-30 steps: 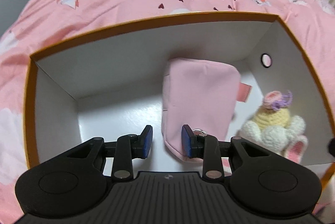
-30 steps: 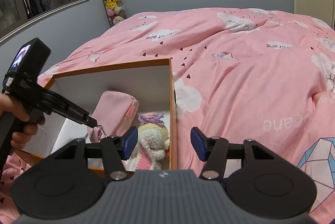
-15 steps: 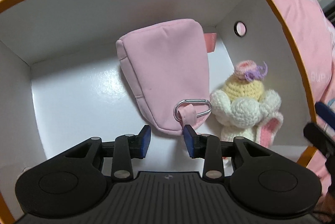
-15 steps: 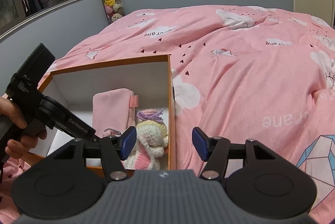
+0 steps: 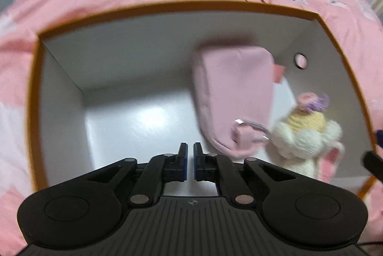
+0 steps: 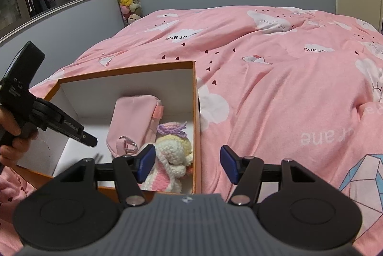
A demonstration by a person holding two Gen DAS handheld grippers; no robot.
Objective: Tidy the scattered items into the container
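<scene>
Item: pink fabric pouch (image 5: 235, 98). Location: inside the orange-rimmed white box (image 5: 148, 4), lying flat on the box floor, ahead and to the right of the left tongs (image 5: 189, 161), not touching them. Left tongs: blue pads nearly together with a thin gap, nothing between them, held over the near part of the box.

Seen from the right tongs (image 6: 188, 164), the pouch (image 6: 134, 119) lies ahead and to the left, within the box (image 6: 195, 112). Right tongs: spread wide, empty, above the box's near right corner and the bed (image 6: 275, 88).

Description of pouch: soft, rectangular, pale pink, rounded corners; a darker pink tab on its far right edge; a fabric loop with a silver carabiner clip (image 6: 128, 147) at the end nearest the tongs. Left wrist view blurred.

Adjacent item: crocheted plush doll (image 5: 304, 136), white and yellow body, purple and pink topknot, just right of the pouch, against the right wall of the box.
</scene>
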